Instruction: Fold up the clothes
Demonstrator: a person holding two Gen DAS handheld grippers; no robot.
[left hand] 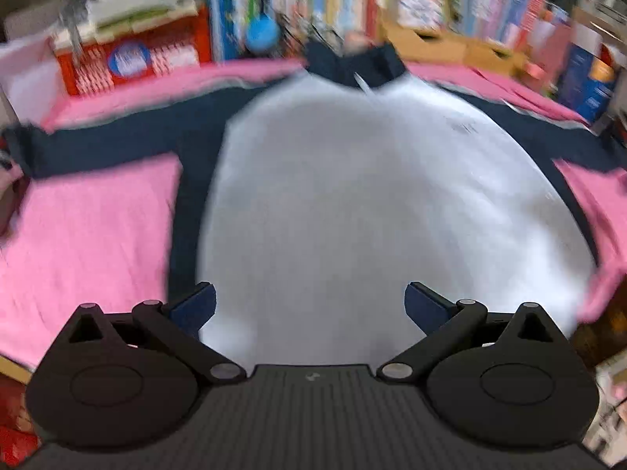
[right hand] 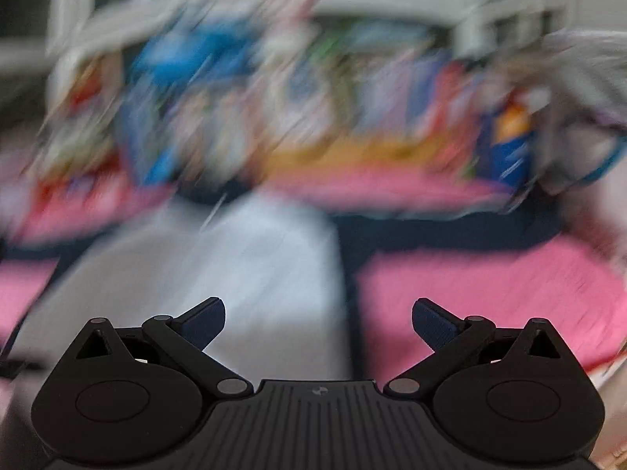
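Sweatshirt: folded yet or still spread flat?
Spread. The sweatshirt lies flat on the pink cover, both navy sleeves stretched out sideways, no fold visible.

The garment [left hand: 352, 196] is a long-sleeved top with a pale grey-white body, dark navy sleeves and a dark navy collar, and it lies flat and unfolded on a pink cloth [left hand: 86, 235], collar at the far side and hem at the near side. Both sleeves stretch straight out to either side, so the whole piece forms a broad T, with a small dark mark on the chest near one shoulder. In the blurred right wrist view its pale body [right hand: 235, 274] and one navy sleeve show across the pink.
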